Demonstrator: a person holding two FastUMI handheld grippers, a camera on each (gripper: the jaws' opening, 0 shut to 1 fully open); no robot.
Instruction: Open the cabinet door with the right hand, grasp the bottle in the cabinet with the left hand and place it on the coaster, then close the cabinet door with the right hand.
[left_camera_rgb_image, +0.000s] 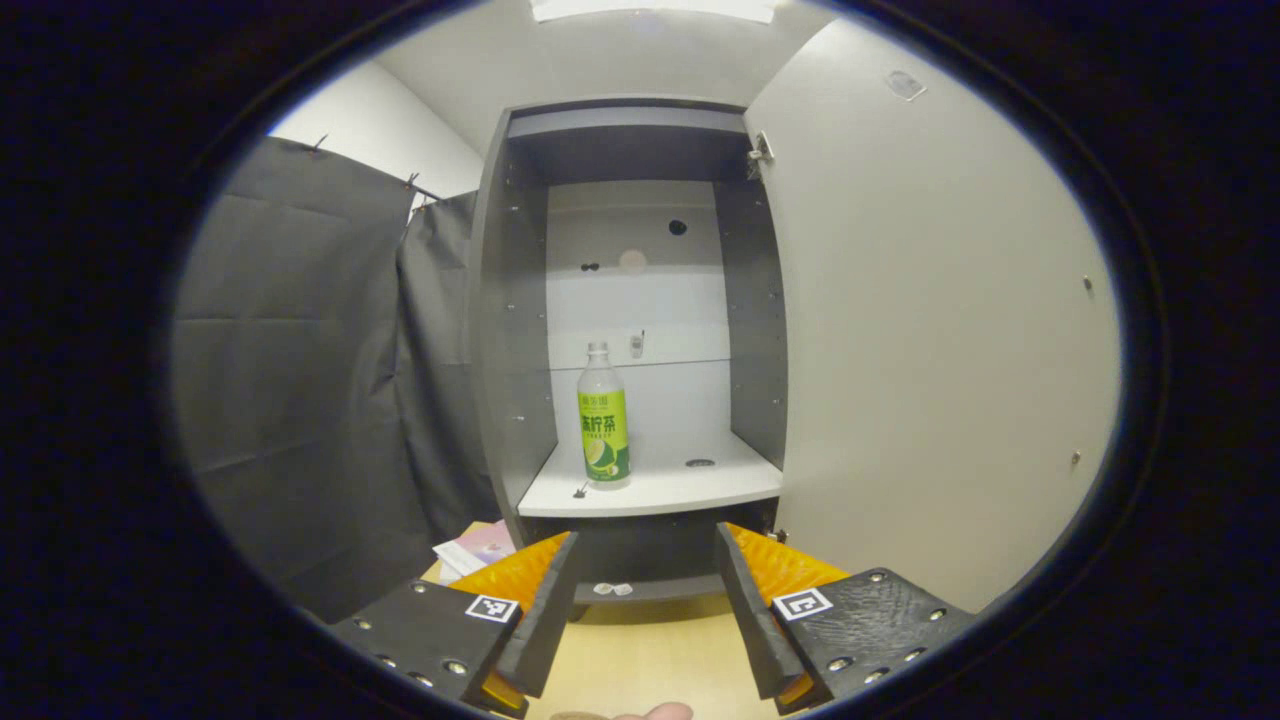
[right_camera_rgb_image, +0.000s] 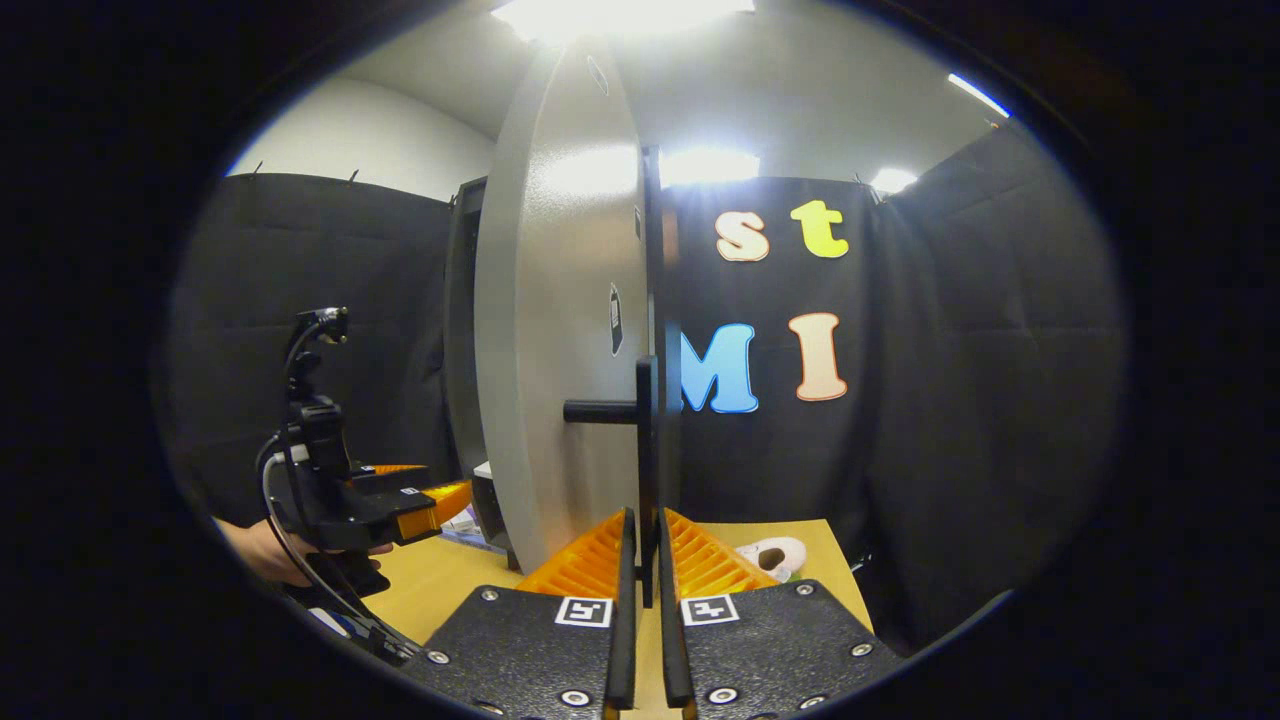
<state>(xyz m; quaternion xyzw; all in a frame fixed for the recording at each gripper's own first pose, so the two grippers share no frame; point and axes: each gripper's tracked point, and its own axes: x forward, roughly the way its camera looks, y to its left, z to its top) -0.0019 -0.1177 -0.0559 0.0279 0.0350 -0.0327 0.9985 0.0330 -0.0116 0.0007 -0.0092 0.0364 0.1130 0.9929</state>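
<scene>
Right gripper view: R tongs (right_camera_rgb_image: 641, 560) on door handle (right_camera_rgb_image: 645, 470).

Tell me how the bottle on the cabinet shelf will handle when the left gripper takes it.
The bottle stands tall and narrow on the shelf, so a nudge near its cap could probably tip it. It looks like clear plastic, likely rigid enough but slightly squeezable. Its glossy label may be slippery; the open left gripper should probably close around mid-body.

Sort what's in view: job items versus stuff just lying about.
Job: bottle upright on the cabinet shelf; open cabinet door, its edge clamped by the right hand-held gripper; left hand-held gripper, open, facing the bottle.

Lying about: papers and a small white object on the table.
</scene>
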